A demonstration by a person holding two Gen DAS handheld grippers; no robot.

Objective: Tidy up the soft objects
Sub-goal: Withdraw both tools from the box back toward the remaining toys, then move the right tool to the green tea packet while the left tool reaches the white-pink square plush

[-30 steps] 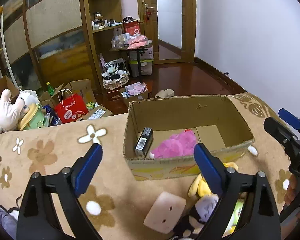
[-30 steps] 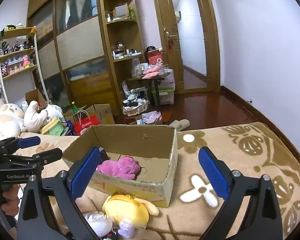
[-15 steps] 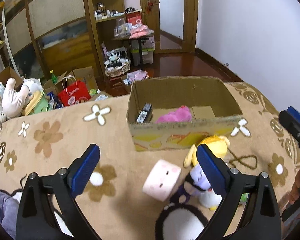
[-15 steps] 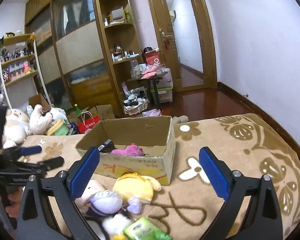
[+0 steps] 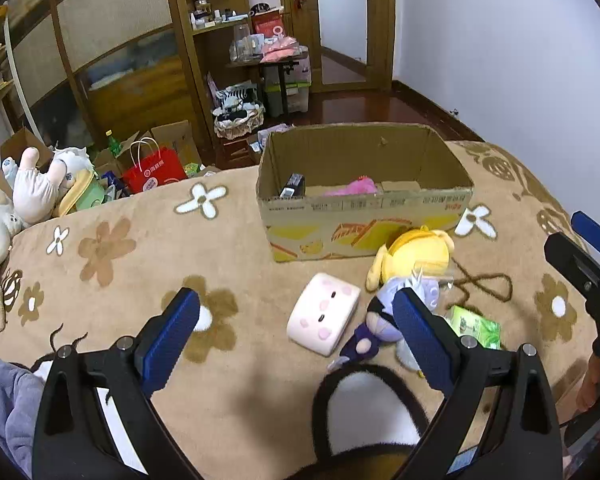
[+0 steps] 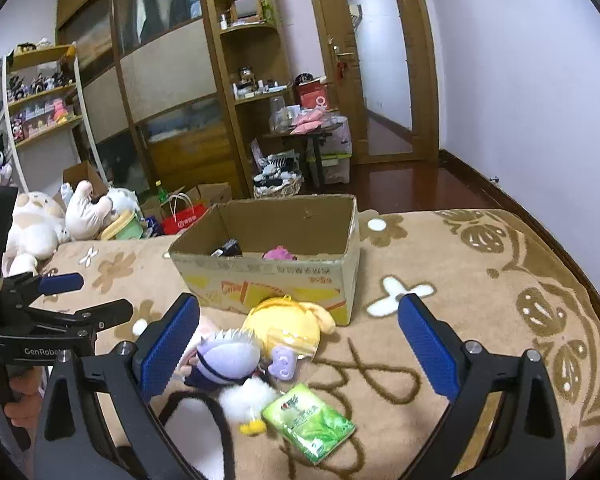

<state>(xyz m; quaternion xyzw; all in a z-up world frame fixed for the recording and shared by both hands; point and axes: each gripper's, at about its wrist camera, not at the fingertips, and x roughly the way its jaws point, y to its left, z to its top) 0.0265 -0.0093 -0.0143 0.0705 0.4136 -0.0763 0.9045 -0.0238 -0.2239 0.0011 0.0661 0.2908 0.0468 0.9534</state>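
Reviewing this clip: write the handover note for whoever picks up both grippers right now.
Left gripper: open, empty, above the blanket.
Right gripper: open, empty, over the toy pile.
Cardboard box on the blanket already holds a pink plush and a small black item.
Still outside, in front of the box: yellow plush, purple-haired doll, pink square plush, white fluffy toy, green packet.
Left to do: box the loose soft toys.

Right gripper [image 6: 298, 322] jaws wide apart, empty, above blanket [image 6: 480, 280]. Cardboard box [image 6: 272, 276] far centre, pink plush [image 6: 280, 255] inside. Yellow plush [image 6: 288, 324], purple-haired doll [image 6: 230, 354], green packet [image 6: 308, 420] near. Left gripper [image 6: 88, 298] at left.
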